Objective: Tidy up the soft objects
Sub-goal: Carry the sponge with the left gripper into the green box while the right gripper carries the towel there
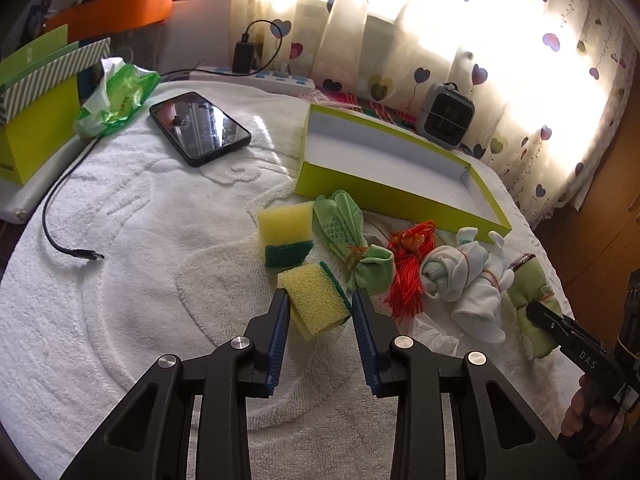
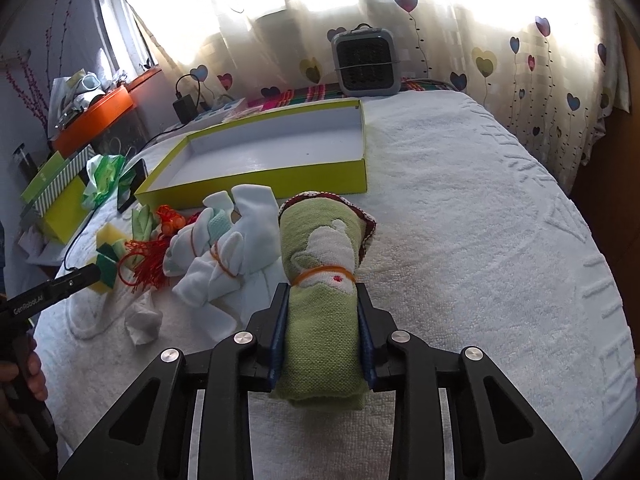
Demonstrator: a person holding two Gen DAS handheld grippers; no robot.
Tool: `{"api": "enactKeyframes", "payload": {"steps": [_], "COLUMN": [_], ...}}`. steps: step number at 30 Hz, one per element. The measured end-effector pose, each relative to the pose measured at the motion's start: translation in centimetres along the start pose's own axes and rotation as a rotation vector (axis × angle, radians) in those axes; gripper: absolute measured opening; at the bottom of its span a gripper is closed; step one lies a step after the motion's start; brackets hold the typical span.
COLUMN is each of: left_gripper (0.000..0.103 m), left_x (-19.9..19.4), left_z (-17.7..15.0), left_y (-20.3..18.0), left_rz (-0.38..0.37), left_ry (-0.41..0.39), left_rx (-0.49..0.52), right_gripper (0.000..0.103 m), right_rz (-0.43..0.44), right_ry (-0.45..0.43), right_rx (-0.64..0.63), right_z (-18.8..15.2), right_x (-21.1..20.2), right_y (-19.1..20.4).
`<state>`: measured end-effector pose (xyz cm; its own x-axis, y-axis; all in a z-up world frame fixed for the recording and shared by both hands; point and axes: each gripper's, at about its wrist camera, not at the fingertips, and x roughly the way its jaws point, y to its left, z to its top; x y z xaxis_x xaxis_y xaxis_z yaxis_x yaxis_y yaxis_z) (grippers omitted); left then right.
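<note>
Nearest, the right gripper (image 2: pixel 322 312) clamps a rolled green towel (image 2: pixel 324 280) bound by an orange rubber band; the roll's long axis runs along the fingers, toward twelve o'clock. The left gripper (image 1: pixel 320 304) holds a yellow sponge (image 1: pixel 316 300) with a green scouring side, both pads touching it. Beyond lie a second sponge (image 1: pixel 286 232), a green glove bundle (image 1: pixel 348 236), a red tassel (image 1: pixel 408 276) and banded white socks (image 1: pixel 468 276). Farther, at about one o'clock from the left gripper and eleven from the right, sits the empty lime-edged box lid (image 1: pixel 384 188), probably the destination; both hands seem similarly near. Readable writing: "DAS" and "GenRobot.AI" on the gripper bodies.
</note>
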<state>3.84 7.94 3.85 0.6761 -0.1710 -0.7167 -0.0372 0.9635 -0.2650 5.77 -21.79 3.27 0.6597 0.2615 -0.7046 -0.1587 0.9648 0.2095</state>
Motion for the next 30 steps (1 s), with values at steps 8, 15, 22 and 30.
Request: {"api": "enactKeyframes", "payload": {"steps": [8,15,22,30], "left_gripper": [0.03,0.03,0.03,0.03], "left_x": [-1.1,-1.5,-0.8,1.1], "left_z": [0.8,2.9,5.5,8.6], "left_y": [-0.7,-1.2,-1.6,-1.9], "left_rz": [-0.018,-0.039,-0.043,-0.031], "left_ry": [-0.022,-0.039,-0.036,-0.036], "left_rx": [0.021,0.042,0.072,0.094], "right_gripper": [0.031,0.031,0.031,0.031], "right_rz": [0.004,0.006,-0.002,-0.002], "right_ry": [-0.04,-0.06,-0.075,-0.086], "right_rx": [0.0,0.001,-0.006,-0.011], "right_z": [0.5,1.7,3.5,6.2], "right_x": [-1.2,-1.7,-1.5,-0.4], "right_y": [0.2,0.4,0.7,0.8]}}
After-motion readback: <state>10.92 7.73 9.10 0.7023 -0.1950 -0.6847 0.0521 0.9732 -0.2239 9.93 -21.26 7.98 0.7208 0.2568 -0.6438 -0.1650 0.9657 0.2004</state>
